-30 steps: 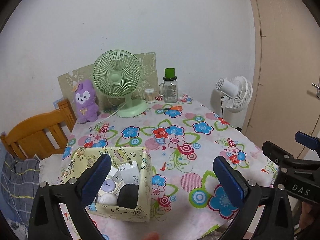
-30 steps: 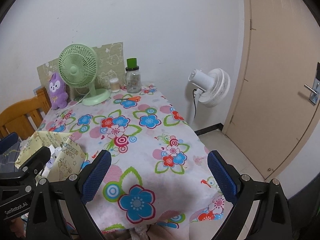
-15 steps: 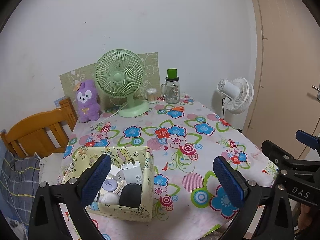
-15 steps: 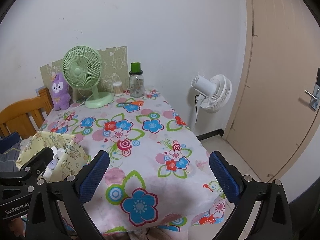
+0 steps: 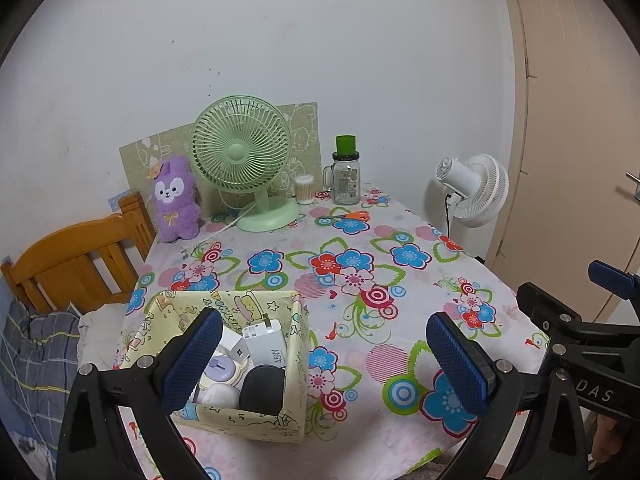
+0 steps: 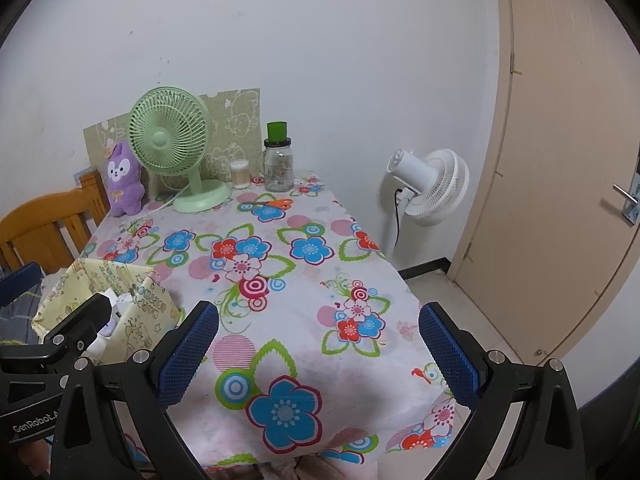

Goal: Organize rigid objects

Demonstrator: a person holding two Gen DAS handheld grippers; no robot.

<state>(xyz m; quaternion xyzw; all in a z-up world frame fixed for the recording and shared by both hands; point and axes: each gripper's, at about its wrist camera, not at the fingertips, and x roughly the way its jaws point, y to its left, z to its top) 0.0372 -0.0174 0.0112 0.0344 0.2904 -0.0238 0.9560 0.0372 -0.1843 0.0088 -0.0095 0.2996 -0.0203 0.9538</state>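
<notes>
A yellow patterned fabric box (image 5: 296,364) sits at the near left of the floral table; it also shows in the right wrist view (image 6: 152,300). It holds a white charger (image 5: 266,344), a black round item (image 5: 262,388), a lilac round case (image 5: 220,372) and other small white pieces. My left gripper (image 5: 326,360) is open and empty, held above the table's near edge just right of the box. My right gripper (image 6: 318,350) is open and empty over the near right of the table. Each gripper shows at the edge of the other's view.
At the back of the table stand a green desk fan (image 5: 244,160), a purple plush (image 5: 176,200), a cotton swab tub (image 5: 304,189), a glass jar with green lid (image 5: 346,176) and orange scissors (image 5: 352,216). A white floor fan (image 6: 432,188), a door (image 6: 568,184) and a wooden headboard (image 5: 76,256) surround it.
Both grippers have drawn back and up a little from the table, so the scene looks slightly farther. Both stay open and empty.
</notes>
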